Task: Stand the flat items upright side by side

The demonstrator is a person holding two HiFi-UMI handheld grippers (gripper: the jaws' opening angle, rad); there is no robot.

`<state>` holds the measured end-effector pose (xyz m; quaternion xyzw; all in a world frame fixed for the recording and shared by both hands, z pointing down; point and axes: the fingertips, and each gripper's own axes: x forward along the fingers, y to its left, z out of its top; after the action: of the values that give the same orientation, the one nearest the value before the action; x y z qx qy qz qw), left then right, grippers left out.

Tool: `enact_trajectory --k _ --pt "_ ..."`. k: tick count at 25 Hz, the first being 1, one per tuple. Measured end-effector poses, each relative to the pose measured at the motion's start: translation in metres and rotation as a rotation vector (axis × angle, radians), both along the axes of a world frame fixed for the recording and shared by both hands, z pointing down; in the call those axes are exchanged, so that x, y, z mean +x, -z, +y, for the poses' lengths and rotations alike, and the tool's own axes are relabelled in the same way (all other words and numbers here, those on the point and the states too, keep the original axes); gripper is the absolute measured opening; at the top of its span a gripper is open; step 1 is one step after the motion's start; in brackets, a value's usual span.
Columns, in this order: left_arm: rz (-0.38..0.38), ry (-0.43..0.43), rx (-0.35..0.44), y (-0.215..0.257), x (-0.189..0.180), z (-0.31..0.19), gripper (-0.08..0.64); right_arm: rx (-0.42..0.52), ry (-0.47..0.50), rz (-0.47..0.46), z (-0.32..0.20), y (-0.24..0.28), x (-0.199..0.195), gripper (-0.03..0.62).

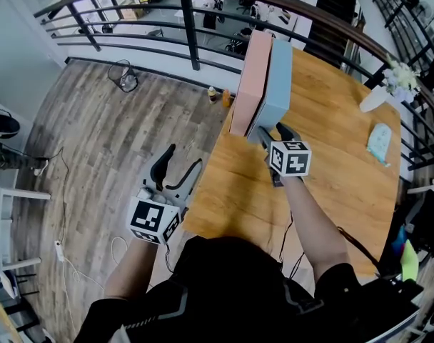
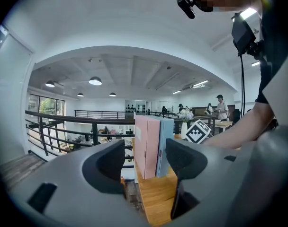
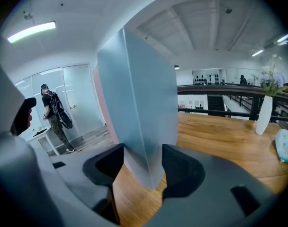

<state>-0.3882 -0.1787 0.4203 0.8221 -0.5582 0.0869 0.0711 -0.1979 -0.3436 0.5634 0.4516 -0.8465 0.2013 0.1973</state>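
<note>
Table (image 1: 331, 191): wooden, bare.
Boxes: pink box (image 1: 247, 84), blue box (image 1: 275, 84) upright, touching; likely stiff, light.
Right gripper (image 1: 273, 133): clamped low on blue box.
Left gripper (image 1: 180, 164): wide, empty.

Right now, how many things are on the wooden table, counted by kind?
Boxes standing upright: 2, the pink box and the blue box
Vases: 1, the white vase
Packets: 1, the pale blue packet
Total: 4
</note>
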Motion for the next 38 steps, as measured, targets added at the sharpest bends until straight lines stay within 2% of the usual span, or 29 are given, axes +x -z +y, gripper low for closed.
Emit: enact_trajectory --k 15,23,29,35,38 --pt "-0.011 0.014 -0.002 0.006 -0.004 -0.003 0.288 -0.044 0.019 -0.006 -0.012 -0.010 -0.014 0.259" --pt "0.004 -0.005 -0.014 0.012 0.005 -0.011 0.288 -0.023 -0.027 -0.054 0.007 0.012 0.007 0.281" --pt "0.022 -0.105 0.009 0.025 0.050 -0.024 0.288 0.058 -0.050 -0.150 0.044 0.079 0.051 0.290" --pt "0.045 -0.229 0.027 0.037 0.119 -0.030 0.288 0.162 -0.088 -0.153 0.085 0.140 0.119 0.290" --pt "0.062 -0.253 0.035 0.043 0.148 -0.029 0.288 0.201 -0.097 -0.147 0.102 0.161 0.150 0.288"
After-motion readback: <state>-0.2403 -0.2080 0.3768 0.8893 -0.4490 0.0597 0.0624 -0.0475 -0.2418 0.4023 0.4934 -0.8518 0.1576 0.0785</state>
